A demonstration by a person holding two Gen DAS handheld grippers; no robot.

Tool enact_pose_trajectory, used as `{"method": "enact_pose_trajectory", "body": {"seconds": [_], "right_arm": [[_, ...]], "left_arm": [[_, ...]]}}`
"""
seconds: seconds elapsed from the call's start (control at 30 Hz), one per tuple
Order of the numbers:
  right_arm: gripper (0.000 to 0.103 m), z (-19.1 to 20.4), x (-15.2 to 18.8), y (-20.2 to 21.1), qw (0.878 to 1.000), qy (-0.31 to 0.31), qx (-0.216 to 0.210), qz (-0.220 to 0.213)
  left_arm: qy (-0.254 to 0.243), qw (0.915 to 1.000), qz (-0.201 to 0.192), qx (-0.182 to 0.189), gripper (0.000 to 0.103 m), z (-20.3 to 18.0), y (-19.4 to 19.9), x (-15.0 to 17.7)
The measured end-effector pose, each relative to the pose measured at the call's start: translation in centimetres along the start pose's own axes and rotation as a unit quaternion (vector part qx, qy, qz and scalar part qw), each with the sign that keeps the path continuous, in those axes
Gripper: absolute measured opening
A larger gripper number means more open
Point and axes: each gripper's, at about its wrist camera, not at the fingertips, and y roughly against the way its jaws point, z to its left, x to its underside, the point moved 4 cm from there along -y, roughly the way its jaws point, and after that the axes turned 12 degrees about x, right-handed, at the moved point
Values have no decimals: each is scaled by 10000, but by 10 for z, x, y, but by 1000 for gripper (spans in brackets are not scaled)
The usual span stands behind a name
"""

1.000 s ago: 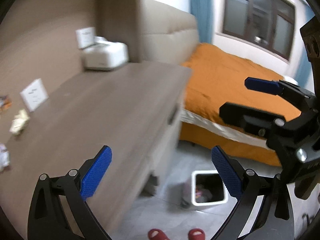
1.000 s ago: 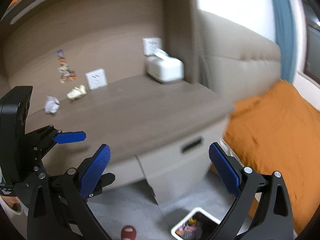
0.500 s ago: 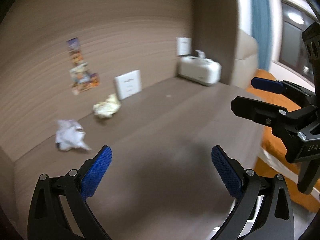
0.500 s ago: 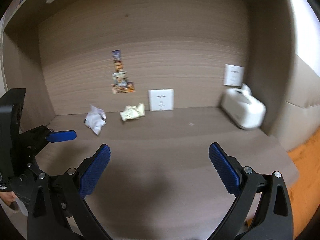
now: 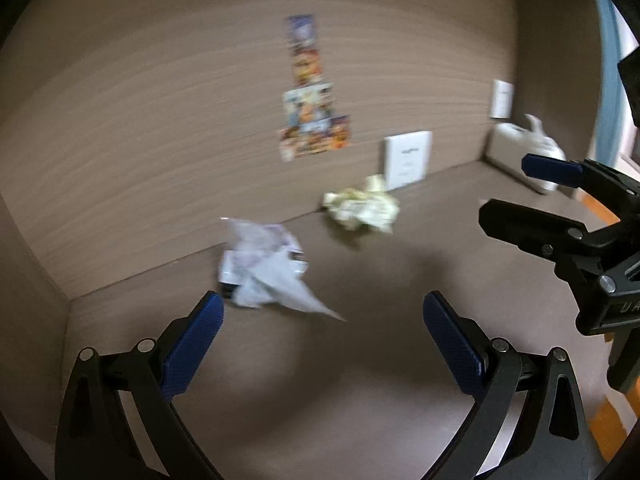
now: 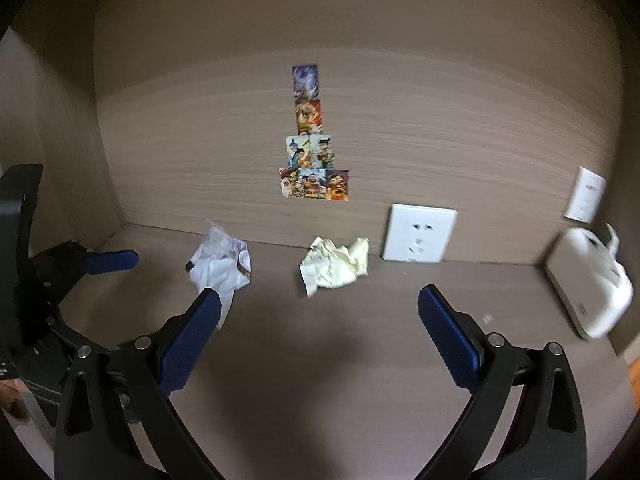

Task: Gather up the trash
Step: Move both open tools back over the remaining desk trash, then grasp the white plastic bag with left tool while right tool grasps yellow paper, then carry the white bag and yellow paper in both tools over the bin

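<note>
Here both grippers, left (image 5: 322, 312) and right (image 6: 319, 304), hover with fingers spread wide, holding nothing, above crumpled wrappers (image 6: 219, 265).

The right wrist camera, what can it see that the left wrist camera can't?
Only the right wrist view shows the wall outlet's holes clearly; the left view blurs them. It also shows the left gripper's finger at its left edge.

Only the left wrist view shows a blue curtain strip and the right gripper's finger at its right edge.

Both show the white crumpled wrapper, the yellow crumpled paper, the stickers on the wall, the white box and the brown tabletop. Both grippers are open and empty.
</note>
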Motion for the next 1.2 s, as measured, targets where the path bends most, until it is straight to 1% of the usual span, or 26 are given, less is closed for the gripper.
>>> {"method": "enact_pose_trajectory", "body": {"seconds": [0.1,0.17,0.23,0.33,0.4,0.5,0.53,0.57,0.67,0.73,0.77,0.8,0.9,0.97,1.03,1.13,1.2], "right_arm": [[98,9,-3,-37,9999,89,38,104],[98,11,-3,-57,9998,57,67,185],[98,13,-3,-78,9993,73,136,333],[98,16,-5,-108,9984,166,217,504],[98,17,-5,-123,9975,201,270,616],[98,16,-4,-146,9962,97,255,828],[98,15,-4,-155,9946,19,146,1024],[98,14,-5,-161,9937,-59,94,1112],[98,11,-11,-176,9923,-168,75,1227],[85,11,-12,-183,9908,-177,14,1339],[70,12,-11,-187,9895,-168,-65,1437],[63,13,-11,-189,9886,-161,-81,1494],[50,13,-11,-187,9885,-122,-116,1504],[49,11,-13,-175,9893,-169,-184,1439],[49,9,-17,-155,9907,-213,-251,1318],[48,1,-20,-124,9920,-301,-329,1183],[48,-5,-20,-98,9928,-359,-368,1080]], "left_arm": [[59,9998,12,-178,98,20,-16,-6],[58,9992,157,-364,98,30,-32,-8],[75,9973,356,-638,98,43,-53,-9],[237,9969,454,-600,98,53,-73,-12],[319,9971,450,-528,98,57,-82,-14],[488,9956,657,-447,97,66,-98,-13],[519,9952,700,-449,93,68,-102,-12],[563,9944,795,-402,83,70,-108,-12],[715,9928,914,-301,72,75,-116,-14],[775,9922,935,-264,65,79,-120,-16],[790,9919,953,-273,62,81,-120,-15],[811,9916,972,-249,60,81,-120,-15],[777,9920,962,-247,58,77,-113,-14],[730,9926,933,-278,58,72,-108,-15],[721,9933,862,-265,58,65,-96,-16],[785,9943,710,-147,58,58,-79,-21],[839,9949,553,-42,58,47,-58,-22]]}}
